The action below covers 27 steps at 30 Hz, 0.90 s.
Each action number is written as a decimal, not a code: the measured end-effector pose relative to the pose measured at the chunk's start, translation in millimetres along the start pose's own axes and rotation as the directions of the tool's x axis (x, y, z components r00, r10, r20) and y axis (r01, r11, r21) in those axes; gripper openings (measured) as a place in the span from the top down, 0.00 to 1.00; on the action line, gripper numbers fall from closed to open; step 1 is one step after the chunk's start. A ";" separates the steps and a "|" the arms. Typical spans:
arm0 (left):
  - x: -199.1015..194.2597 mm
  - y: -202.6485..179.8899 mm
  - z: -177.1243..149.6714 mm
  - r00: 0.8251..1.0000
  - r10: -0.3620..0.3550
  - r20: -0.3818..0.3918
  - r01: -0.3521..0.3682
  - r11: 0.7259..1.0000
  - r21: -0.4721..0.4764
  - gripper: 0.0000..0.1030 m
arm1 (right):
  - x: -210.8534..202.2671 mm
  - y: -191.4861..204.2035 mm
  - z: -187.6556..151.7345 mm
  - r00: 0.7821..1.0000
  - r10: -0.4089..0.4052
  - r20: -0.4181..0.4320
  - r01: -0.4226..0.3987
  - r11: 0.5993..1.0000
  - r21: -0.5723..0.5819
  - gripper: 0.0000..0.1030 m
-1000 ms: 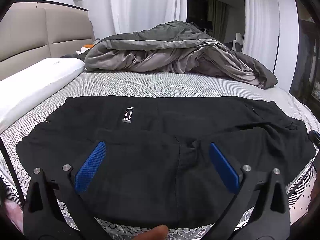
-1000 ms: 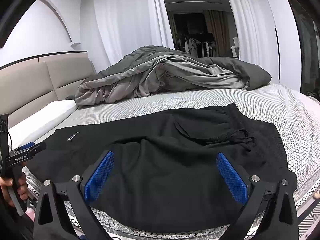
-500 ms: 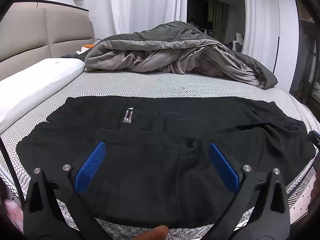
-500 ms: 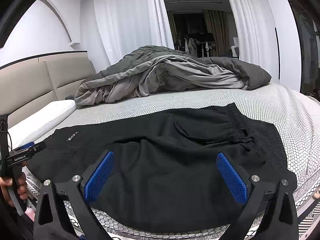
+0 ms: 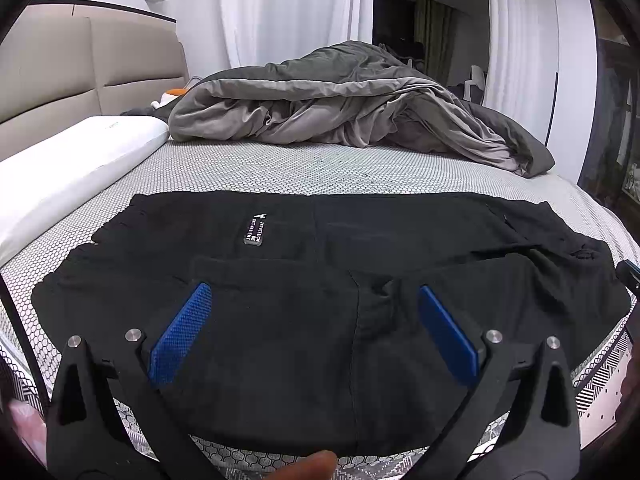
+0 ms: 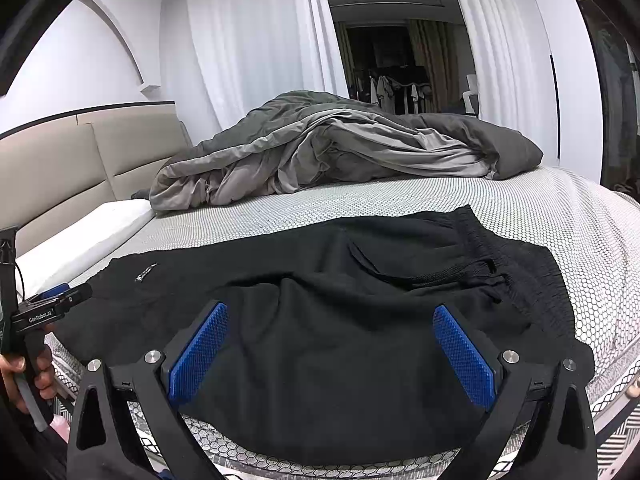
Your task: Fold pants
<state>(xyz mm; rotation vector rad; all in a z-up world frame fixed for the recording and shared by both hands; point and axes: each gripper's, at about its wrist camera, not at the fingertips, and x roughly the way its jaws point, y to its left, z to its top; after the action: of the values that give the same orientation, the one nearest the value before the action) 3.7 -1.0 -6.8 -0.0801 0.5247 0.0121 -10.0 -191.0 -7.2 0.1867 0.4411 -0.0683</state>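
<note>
— Honeycomb-patterned sheet is covering the bed [image 5: 280, 164], right?

— Yes, with a grey duvet [image 5: 352, 100] lying bunched at the far side and a white pillow [image 5: 80, 160] sitting by the headboard.

— And the pants [image 5: 320, 280]?

— Black, lying spread flat along the near edge, waistband [image 6: 516, 264] pointing right, a small label [image 5: 255, 230] showing.

— The grippers?

— The left gripper [image 5: 314, 320] and the right gripper [image 6: 330, 340] are hovering over the fabric, jaws spread wide, gripping nothing.

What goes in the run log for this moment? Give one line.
task: fold pants | pants: spread flat on bed | left gripper: open, holding nothing | right gripper: open, holding nothing
</note>
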 end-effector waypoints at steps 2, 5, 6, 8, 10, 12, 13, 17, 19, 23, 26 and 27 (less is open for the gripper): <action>0.4 -0.1 -0.1 1.000 0.001 0.002 -0.001 1.000 0.001 0.01 | 0.5 0.3 0.6 1.000 0.001 0.000 -0.001 1.000 -0.002 0.00; 0.1 0.2 0.1 1.000 -0.001 0.000 0.001 1.000 -0.001 0.01 | 0.3 0.3 0.5 1.000 0.000 0.001 0.000 1.000 -0.001 0.00; 0.2 0.1 0.1 1.000 -0.001 0.000 0.001 1.000 -0.001 0.01 | 0.0 0.3 0.2 1.000 0.000 0.001 0.000 1.000 0.000 0.00; 0.1 0.2 0.2 1.000 0.001 0.001 -0.001 1.000 0.001 0.01 | 0.4 0.3 0.7 1.000 -0.001 0.001 0.001 1.000 -0.002 0.00; 0.8 0.2 0.3 1.000 -0.001 0.000 0.001 1.000 0.000 0.01 | 0.1 0.2 0.6 1.000 -0.001 0.002 0.001 1.000 -0.001 0.00; 0.2 0.1 0.2 1.000 0.000 0.001 0.000 1.000 0.000 0.01 | 0.6 0.3 1.4 1.000 0.002 0.001 -0.002 1.000 -0.001 0.00; 0.2 0.2 0.3 1.000 0.000 0.001 0.000 1.000 0.001 0.01 | 0.4 0.4 1.3 1.000 0.000 0.002 0.000 1.000 -0.001 0.00; 0.3 0.2 0.4 1.000 0.000 0.000 0.000 1.000 0.000 0.01 | 0.4 0.2 1.1 1.000 0.000 0.000 0.000 1.000 -0.002 0.00; 0.7 0.1 0.3 1.000 0.001 0.002 -0.001 1.000 0.000 0.01 | -0.1 0.0 0.8 1.000 0.000 0.002 0.000 1.000 -0.001 0.00; 0.1 0.3 0.2 1.000 0.000 0.001 0.000 1.000 0.000 0.01 | 0.2 0.0 1.2 1.000 0.002 0.004 -0.002 1.000 -0.002 0.00; 0.9 0.5 0.3 1.000 0.003 0.004 -0.003 1.000 0.003 0.01 | -0.4 1.2 1.2 1.000 -0.002 0.008 0.002 1.000 -0.014 0.00; 0.6 0.8 0.6 1.000 0.001 0.001 -0.001 1.000 0.000 0.01 | -0.6 2.0 1.1 1.000 -0.005 0.011 0.005 1.000 -0.021 0.00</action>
<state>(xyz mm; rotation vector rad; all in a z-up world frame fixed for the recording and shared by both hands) 4.5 -0.1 -6.7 -0.0795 0.5235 0.0130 -9.9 -189.2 -5.7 0.1643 0.4309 -0.0695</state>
